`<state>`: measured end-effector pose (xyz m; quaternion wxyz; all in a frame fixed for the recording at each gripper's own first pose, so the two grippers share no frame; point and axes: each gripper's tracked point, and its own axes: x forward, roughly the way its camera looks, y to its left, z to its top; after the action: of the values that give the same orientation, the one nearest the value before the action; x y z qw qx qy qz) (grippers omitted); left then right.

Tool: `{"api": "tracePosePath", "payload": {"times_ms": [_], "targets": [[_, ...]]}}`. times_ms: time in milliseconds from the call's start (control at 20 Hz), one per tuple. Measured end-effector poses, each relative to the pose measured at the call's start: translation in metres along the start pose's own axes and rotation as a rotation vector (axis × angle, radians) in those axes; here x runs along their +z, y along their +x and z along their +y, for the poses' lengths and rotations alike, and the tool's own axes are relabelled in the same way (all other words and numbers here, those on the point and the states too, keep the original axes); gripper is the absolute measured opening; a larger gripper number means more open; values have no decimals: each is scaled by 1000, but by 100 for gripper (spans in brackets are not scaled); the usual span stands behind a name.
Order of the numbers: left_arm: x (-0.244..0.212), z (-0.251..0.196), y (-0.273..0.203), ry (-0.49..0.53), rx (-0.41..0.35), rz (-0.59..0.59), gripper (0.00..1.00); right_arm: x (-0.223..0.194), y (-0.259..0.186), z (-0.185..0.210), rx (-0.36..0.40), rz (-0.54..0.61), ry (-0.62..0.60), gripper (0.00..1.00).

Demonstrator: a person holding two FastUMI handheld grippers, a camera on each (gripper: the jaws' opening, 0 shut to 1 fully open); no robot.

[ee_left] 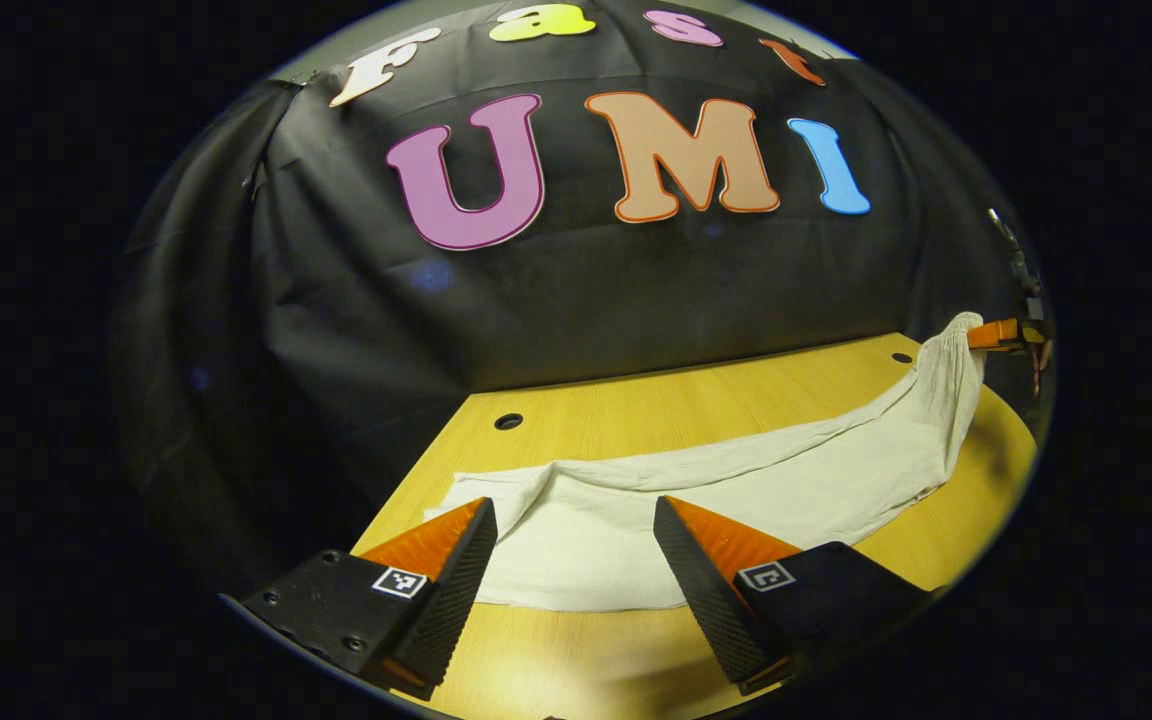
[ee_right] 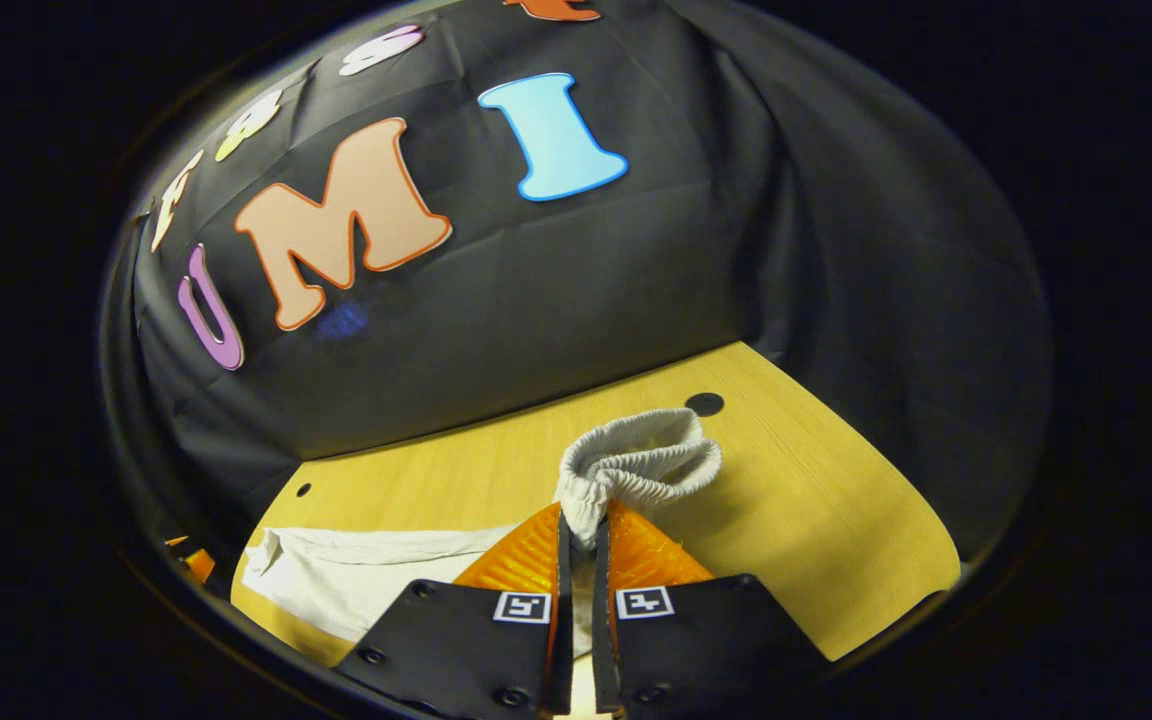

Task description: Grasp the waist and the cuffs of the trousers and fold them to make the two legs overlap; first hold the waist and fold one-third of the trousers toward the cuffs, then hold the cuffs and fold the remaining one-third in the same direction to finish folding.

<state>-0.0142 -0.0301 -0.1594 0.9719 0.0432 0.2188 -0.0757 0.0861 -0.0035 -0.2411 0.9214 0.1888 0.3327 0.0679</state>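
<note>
Pale cloth, one pair of trousers point(ee_left: 736, 490), lies along the wooden counter point(ee_left: 636, 400), and everything else is placed from it. In the left gripper view the left tool point(ee_left: 576, 540) hangs over the cuff end with its two fingers spread wide and nothing between them; whether the fingertips touch the cloth is hard to tell, and the nearest edge of the cloth is partly covered by them. At the trousers' far end the cloth rises off the counter to the right tool point(ee_left: 996, 335), of which just a sliver shows at the picture's rim. In the right gripper view the right tool point(ee_right: 581, 535) has both fingers pressed together on the gathered waist point(ee_right: 641, 460), whose elastic band bunches up above the fingertips; the cloth below the grip is hidden behind the fingers. Two round holes point(ee_left: 508, 421) in the counter show beyond the trousers, one towards each end.
</note>
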Motion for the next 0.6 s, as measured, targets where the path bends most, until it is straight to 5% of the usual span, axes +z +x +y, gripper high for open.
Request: {"api": "tracePosePath", "payload": {"times_ms": [600], "targets": [[-12, 58, -1, -39, -3, 6, 96, -14, -1, 132, 149, -2, -53, 10]]}}
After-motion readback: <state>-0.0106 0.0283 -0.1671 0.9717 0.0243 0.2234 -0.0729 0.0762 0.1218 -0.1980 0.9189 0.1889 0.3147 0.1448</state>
